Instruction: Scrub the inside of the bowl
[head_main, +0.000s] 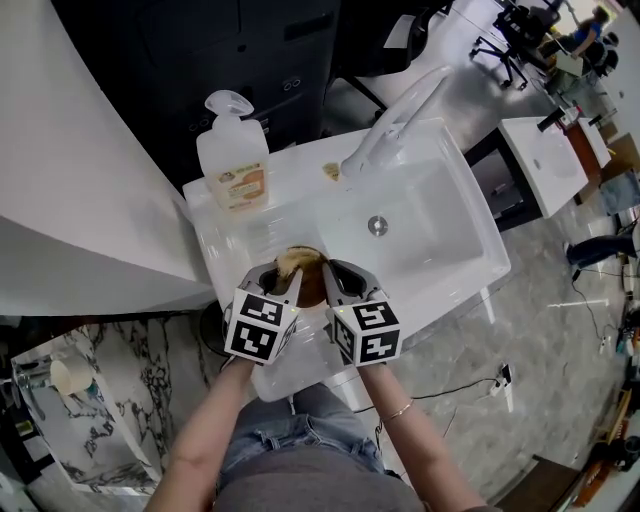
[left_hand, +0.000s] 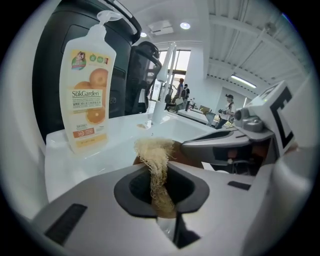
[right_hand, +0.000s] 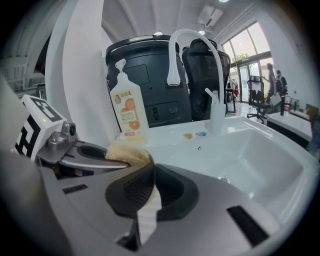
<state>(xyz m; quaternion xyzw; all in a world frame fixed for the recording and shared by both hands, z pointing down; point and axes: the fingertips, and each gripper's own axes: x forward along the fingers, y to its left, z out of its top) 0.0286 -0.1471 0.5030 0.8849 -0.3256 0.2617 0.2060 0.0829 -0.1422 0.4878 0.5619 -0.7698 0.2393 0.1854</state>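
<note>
A small brown bowl (head_main: 312, 288) is held over the near left corner of the white sink (head_main: 440, 250). My right gripper (head_main: 338, 276) is shut on the bowl's rim (right_hand: 148, 166), whose thin brown edge runs between the jaws. My left gripper (head_main: 281, 278) is shut on a pale fibrous scrubber (left_hand: 156, 156), and the tuft (head_main: 292, 261) rests at the bowl's mouth. The two grippers almost touch. In the left gripper view, the bowl (left_hand: 194, 159) shows just behind the scrubber. Most of the bowl's inside is hidden.
An orange-labelled soap pump bottle (head_main: 236, 160) stands at the sink's back left corner. The white faucet (head_main: 396, 122) arches over the basin near the drain (head_main: 377, 226). A small brownish scrap (head_main: 331, 172) lies by the faucet base. Dark cabinets stand behind.
</note>
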